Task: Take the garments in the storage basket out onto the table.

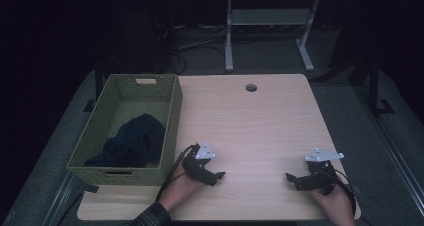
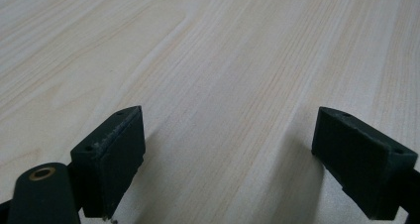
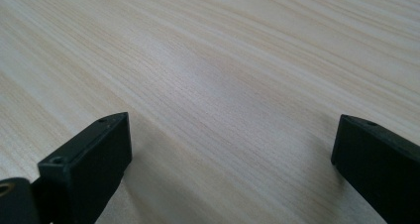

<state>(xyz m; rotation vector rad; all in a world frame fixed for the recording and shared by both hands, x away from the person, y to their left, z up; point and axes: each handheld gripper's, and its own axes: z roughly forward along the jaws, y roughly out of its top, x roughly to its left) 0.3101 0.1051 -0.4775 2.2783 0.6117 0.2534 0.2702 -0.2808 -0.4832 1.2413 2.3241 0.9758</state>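
In the high view, a light wooden bench (image 1: 250, 131) takes the middle of the frame. A green woven basket (image 1: 172, 117) stands on its left edge, and a dark cloth (image 1: 132, 142) lies crumpled inside the basket, toward the lower part of it. The left claw (image 1: 216, 176) is at the lower middle of the frame, just to the right of the basket's lower corner, held by a hand (image 1: 176, 188) that comes in from the bottom edge. The right claw (image 1: 292, 179) is at the lower right, held by the other hand (image 1: 334, 202). The 2 claws point toward each other and are well apart, with bare wood between them. Each carries a grey three-cornered plate on top.

In the left gripper view, the left claw (image 2: 228, 159) stands wide, with 2 black jaws at the lower left and lower right of the frame and only the wood grain of the bench (image 2: 223, 60) between them.

In the right gripper view, the right claw (image 3: 230, 159) is also wide and holds nothing; bare bench (image 3: 223, 70) lies between its jaws.
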